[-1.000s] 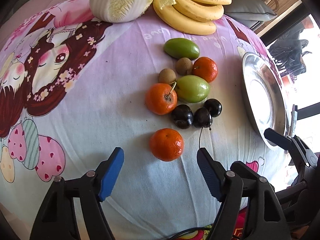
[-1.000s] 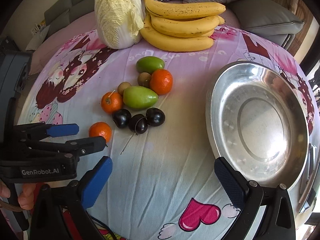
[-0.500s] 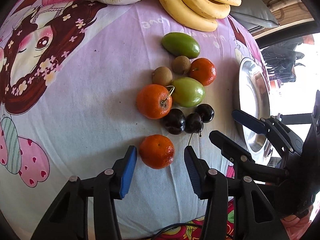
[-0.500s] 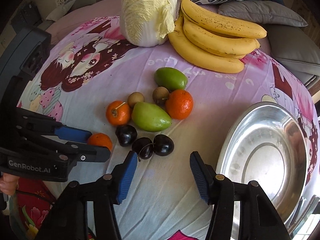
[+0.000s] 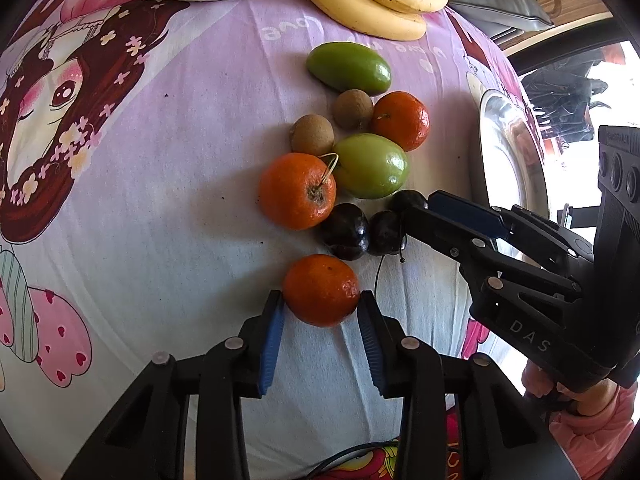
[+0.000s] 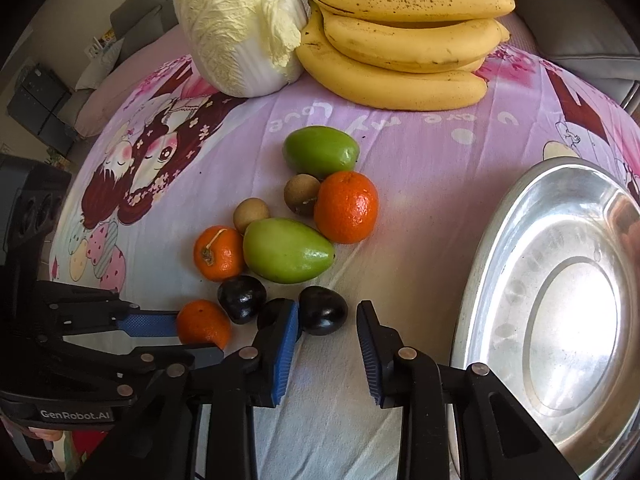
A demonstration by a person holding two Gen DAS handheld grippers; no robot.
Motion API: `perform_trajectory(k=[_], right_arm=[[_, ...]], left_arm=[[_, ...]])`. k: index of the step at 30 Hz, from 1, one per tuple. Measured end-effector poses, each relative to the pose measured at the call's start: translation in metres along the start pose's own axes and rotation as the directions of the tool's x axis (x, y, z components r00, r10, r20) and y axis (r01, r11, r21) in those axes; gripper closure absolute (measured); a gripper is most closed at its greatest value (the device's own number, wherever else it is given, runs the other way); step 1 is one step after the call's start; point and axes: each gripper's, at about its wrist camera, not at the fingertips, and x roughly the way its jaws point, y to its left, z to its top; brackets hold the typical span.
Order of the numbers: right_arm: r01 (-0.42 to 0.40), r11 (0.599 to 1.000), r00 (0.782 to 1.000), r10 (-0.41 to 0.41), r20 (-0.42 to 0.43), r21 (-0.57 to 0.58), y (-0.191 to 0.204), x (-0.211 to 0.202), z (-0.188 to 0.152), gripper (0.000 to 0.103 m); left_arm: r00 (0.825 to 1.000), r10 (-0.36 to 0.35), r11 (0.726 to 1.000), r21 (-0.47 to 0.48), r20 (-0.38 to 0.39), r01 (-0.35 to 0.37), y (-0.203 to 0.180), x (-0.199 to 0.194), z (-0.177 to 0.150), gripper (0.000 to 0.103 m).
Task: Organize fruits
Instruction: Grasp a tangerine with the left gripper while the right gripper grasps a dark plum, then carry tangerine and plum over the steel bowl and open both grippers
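On the cartoon-print cloth (image 6: 400,280) lay, largest first, one steel basin (image 6: 500,240) at the right, one cabbage (image 6: 236,24), one bunch of bananas (image 6: 400,48), two green fruits (image 6: 288,250), three tangerines, three dark plums and two small brown fruits (image 6: 251,214). The nearest tangerine (image 5: 321,290) sat between the left gripper (image 5: 320,312) pads, both touching it after the jaws had just closed in. The right gripper (image 6: 326,332) had also been closing; one plum (image 6: 322,310) touched its left pad, the other pad stood clear. The middle plum (image 6: 276,312) crowded that finger. A second earlier both grippers were spread wide, farther from the fruit.
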Motion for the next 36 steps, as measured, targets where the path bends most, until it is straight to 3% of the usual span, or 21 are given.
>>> perform_trajectory(k=[7, 21, 30, 36], right_arm=[[-0.025, 1.000, 1.000, 0.025, -0.005, 0.010, 0.000, 0.000, 0.002, 0.075], [-0.067, 0.993, 0.994, 0.058, 0.091, 0.093, -0.016, -0.034, -0.017, 0.076], [-0.030, 0.986, 0.987, 0.002, 0.163, 0.166, -0.052, -0.073, -0.031, 0.076], [0.046, 0.963, 0.985, -0.088, 0.150, 0.266, -0.095, -0.088, -0.056, 0.076]], left_arm=[[1.000, -0.006, 1.000, 0.011, 0.019, 0.006, -0.012, 0.007, 0.009, 0.065], [0.998, -0.024, 1.000, 0.010, 0.057, 0.023, -0.020, -0.006, 0.002, 0.066], [0.997, -0.022, 0.996, 0.085, 0.075, 0.015, -0.052, -0.019, 0.010, 0.066], [0.996, -0.051, 0.986, 0.161, 0.075, 0.038, -0.094, -0.019, 0.021, 0.066]])
